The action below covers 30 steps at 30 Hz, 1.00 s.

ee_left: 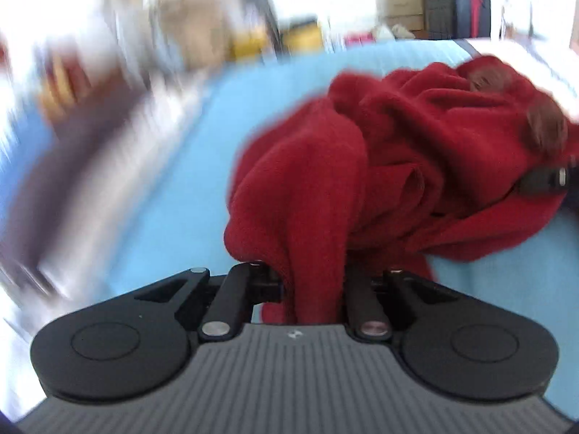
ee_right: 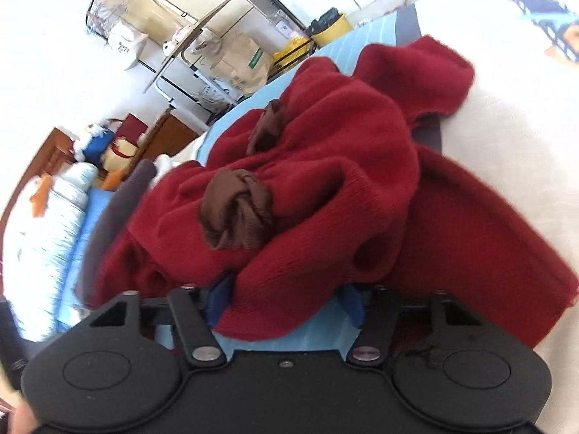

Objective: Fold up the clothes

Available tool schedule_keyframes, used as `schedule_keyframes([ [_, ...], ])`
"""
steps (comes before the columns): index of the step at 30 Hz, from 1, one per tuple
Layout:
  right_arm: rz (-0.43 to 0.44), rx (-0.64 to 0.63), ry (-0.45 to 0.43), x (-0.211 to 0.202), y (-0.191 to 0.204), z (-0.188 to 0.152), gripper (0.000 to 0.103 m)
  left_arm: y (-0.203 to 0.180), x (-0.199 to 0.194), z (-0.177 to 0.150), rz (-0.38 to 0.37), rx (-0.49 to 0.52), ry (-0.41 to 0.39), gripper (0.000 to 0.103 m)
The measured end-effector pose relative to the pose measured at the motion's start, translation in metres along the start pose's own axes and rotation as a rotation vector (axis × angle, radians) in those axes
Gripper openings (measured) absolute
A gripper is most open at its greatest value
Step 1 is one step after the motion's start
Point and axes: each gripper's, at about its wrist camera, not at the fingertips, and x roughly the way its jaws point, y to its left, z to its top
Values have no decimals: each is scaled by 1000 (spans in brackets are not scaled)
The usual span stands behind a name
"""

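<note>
A dark red knitted sweater lies bunched on a light blue sheet. My left gripper is shut on a hanging fold at its near edge, and the cloth hides the pads. One black finger of the other gripper shows at the right edge, against the sweater. In the right wrist view the sweater shows two brown cuffs, knotted up on top. My right gripper has its blue pads pressed on either side of a thick fold of the sweater, just above the sheet.
A white cloth lies under the sweater's right side, with a dark blue patterned piece beyond it. A pale blue quilt, wooden furniture, a paper bag and a yellow bin are behind. Boxes and suitcases stand far off.
</note>
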Motion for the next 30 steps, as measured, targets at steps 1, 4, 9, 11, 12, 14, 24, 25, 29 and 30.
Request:
schedule_keyframes([
  [1, -34, -33, -7, 2, 4, 0, 45, -6, -4, 0, 54, 53, -31, 10],
  [4, -142, -164, -9, 3, 17, -1, 19, -5, -2, 0, 110, 87, -42, 10],
  [9, -265, -391, -28, -7, 41, -5, 14, -6, 1, -2, 130, 89, -55, 10],
  [11, -307, -445, -55, -13, 48, -3, 12, -3, -2, -5, 161, 89, -69, 10],
  [12, -340, -471, -73, -17, 50, -2, 11, -2, -4, -4, 208, 106, -82, 10],
  [14, -411, -514, -101, -24, 53, 2, 11, 1, -5, -2, 311, 156, -118, 10],
  [24, -651, -589, -117, -29, 47, 15, 11, 4, -28, 4, 251, 73, -245, 10],
  [25, -664, -600, -130, -31, 50, 16, 11, 5, -31, 2, 252, 54, -245, 10],
  [29, -676, -565, -175, -48, 50, 25, 11, 27, -34, 3, 227, -112, -240, 10],
  [30, -672, -546, -178, -51, 47, 27, 11, 31, -36, 3, 228, -138, -244, 10],
])
